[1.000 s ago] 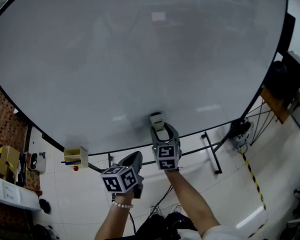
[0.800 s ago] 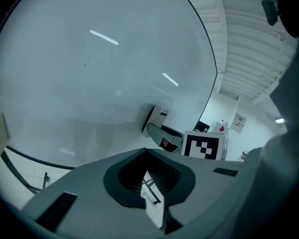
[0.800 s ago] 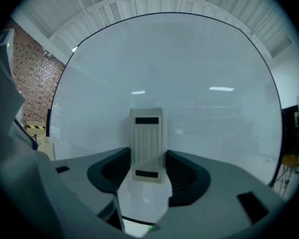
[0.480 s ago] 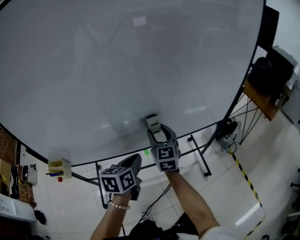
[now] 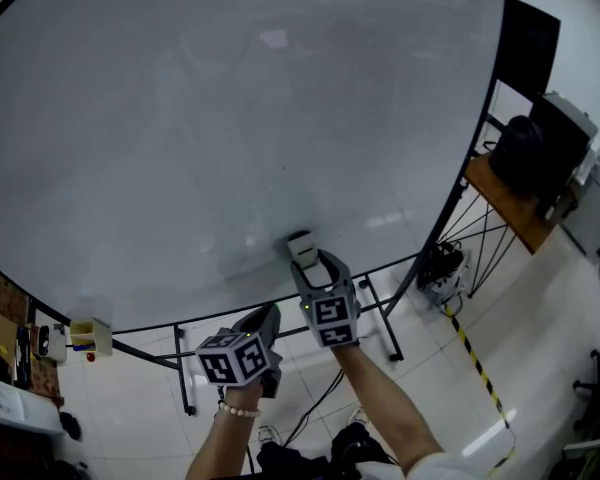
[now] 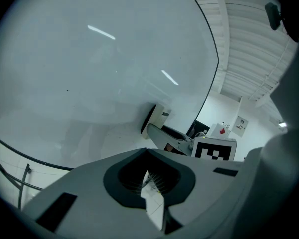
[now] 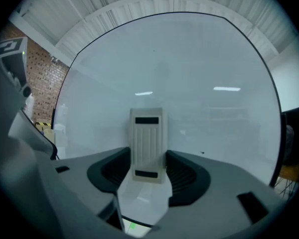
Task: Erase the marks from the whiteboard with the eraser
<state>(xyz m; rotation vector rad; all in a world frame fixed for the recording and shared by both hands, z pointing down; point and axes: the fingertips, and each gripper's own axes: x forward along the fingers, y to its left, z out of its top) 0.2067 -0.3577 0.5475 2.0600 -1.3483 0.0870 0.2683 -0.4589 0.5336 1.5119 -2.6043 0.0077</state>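
A large whiteboard [image 5: 230, 118] on a wheeled stand fills the head view; its surface looks clean apart from tiny specks [image 7: 203, 153]. My right gripper [image 5: 310, 263] is shut on a cream eraser [image 5: 301, 247], which presses flat against the board near its lower edge. From the right gripper view the eraser [image 7: 148, 144] stands upright between the jaws. My left gripper [image 5: 260, 323] hangs below the board's edge, away from it, with its jaws together and nothing held. The left gripper view catches the eraser [image 6: 154, 117] and the right gripper [image 6: 175, 136] side-on against the whiteboard [image 6: 89, 59].
A yellow marker tray [image 5: 88, 334] hangs at the board's lower left. The stand's black legs [image 5: 380, 318] spread over the white tiled floor. A wooden desk [image 5: 505, 203] with dark gear stands at the right, and a yellow-black floor stripe [image 5: 475, 368] runs beside it. Brick wall [image 7: 30, 78] at left.
The view has shifted so the board's right edge and stand slid leftwards. The right gripper stays on the board with the eraser, a little lower and left in frame. The left gripper hardly moved.
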